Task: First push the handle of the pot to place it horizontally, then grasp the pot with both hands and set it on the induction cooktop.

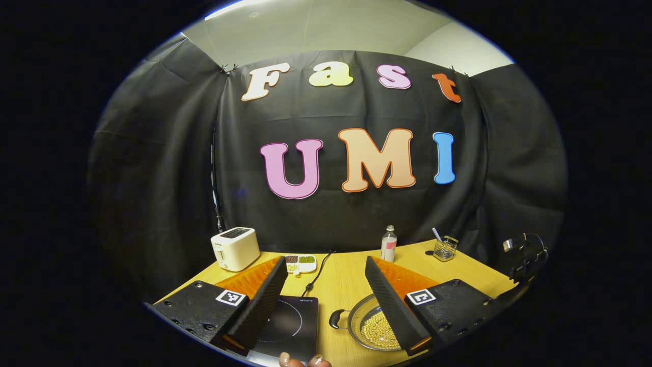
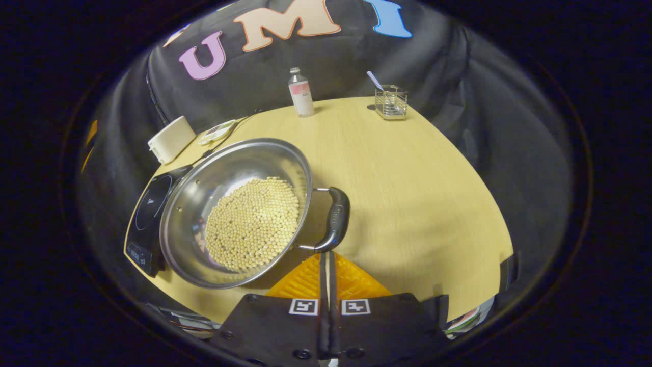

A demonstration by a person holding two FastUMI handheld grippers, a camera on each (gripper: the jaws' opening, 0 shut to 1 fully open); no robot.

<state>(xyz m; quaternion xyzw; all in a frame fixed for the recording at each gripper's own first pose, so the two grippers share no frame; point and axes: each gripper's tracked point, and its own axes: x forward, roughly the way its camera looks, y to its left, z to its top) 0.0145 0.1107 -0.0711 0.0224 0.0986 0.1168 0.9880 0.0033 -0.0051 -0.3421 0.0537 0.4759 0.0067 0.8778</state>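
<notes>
A steel pot (image 2: 239, 173) holding small yellow beans (image 2: 252, 224) sits on the wooden table (image 2: 407, 178), just right of the black induction cooktop (image 2: 150, 204). The pot's black side handle (image 2: 336, 216) faces my right gripper (image 2: 327, 255), which is shut with nothing between its fingers; its tips lie right at the handle's near end. My left gripper (image 1: 326, 262) is held above the table with its fingers wide open. The cooktop (image 1: 293, 326) lies between them, and the pot (image 1: 359, 318) with its other handle (image 1: 333, 319) is partly hidden by the right-hand finger.
A cream toaster (image 1: 235, 248), a small divided dish (image 1: 300, 263), a bottle (image 1: 388, 243) and a wire holder with a straw (image 1: 445, 248) line the table's far edge. The cooktop's cable (image 1: 318, 275) runs back toward the wall. A person's fingertips (image 1: 305, 361) show at the bottom.
</notes>
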